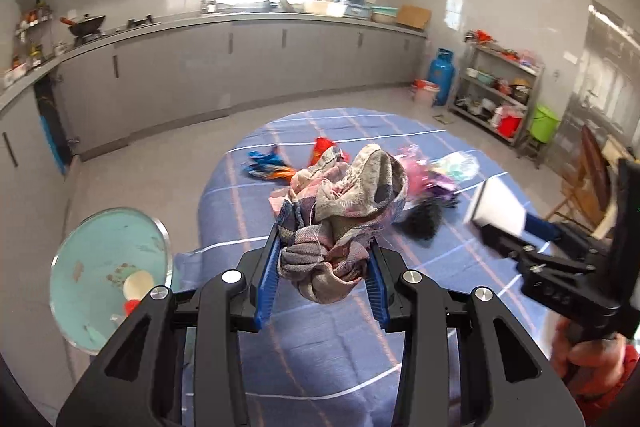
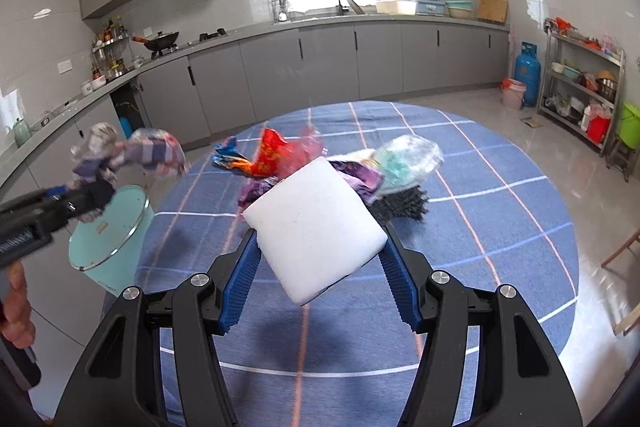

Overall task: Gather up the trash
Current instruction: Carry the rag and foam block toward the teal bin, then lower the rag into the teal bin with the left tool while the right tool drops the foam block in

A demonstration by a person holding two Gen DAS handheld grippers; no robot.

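Rag (image 1: 344,215) bunched, limp, clamped mid-bundle by left fingers (image 1: 268,279); foam block (image 2: 316,231), light and crushable, pinched by right fingers (image 2: 240,291) across opposite edges; bin (image 1: 108,279) near

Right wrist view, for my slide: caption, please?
Right claw grips a white foam block above the blue checked table strewn with wrappers.

L hand-held gripper (image 1: 326,227) clamping rag (image 1: 344,211), teal bin (image 1: 80,267) nearby

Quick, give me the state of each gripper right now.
Left gripper: closed on the crumpled checked cloth, held up off the table.
Right gripper: closed on the white foam block, lifted above the blue tablecloth.
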